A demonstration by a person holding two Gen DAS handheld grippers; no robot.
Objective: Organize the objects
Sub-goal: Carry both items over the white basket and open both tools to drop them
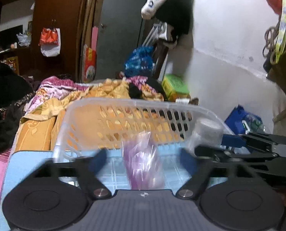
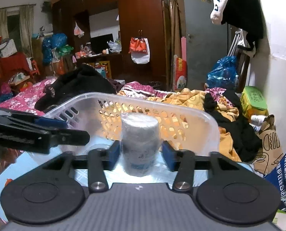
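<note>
A clear slotted plastic basket (image 1: 123, 115) (image 2: 143, 104) sits on a light blue surface (image 1: 23, 165). In the left wrist view, my left gripper (image 1: 143, 157) is open over the basket's near side. A blurred purple plastic bag (image 1: 143, 165) stands between its blue pads (image 1: 97, 158), apart from both. In the right wrist view, my right gripper (image 2: 141, 155) is open around a white plastic-wrapped roll (image 2: 140, 144) standing in the basket, with a slim gap at each pad (image 2: 169, 156). The roll (image 1: 206, 132) and right gripper (image 1: 219, 146) show at the right of the left view. The left gripper (image 2: 70, 130) shows at the left of the right view.
Behind the basket lies a bed with orange and pink bedding (image 2: 193, 96) and dark clothes (image 2: 81, 84). A green box (image 2: 254, 98), a paper bag (image 2: 269, 144) and blue bags (image 1: 239, 119) crowd the right, by the white wall (image 1: 229, 38). Wardrobes (image 2: 141, 9) stand behind.
</note>
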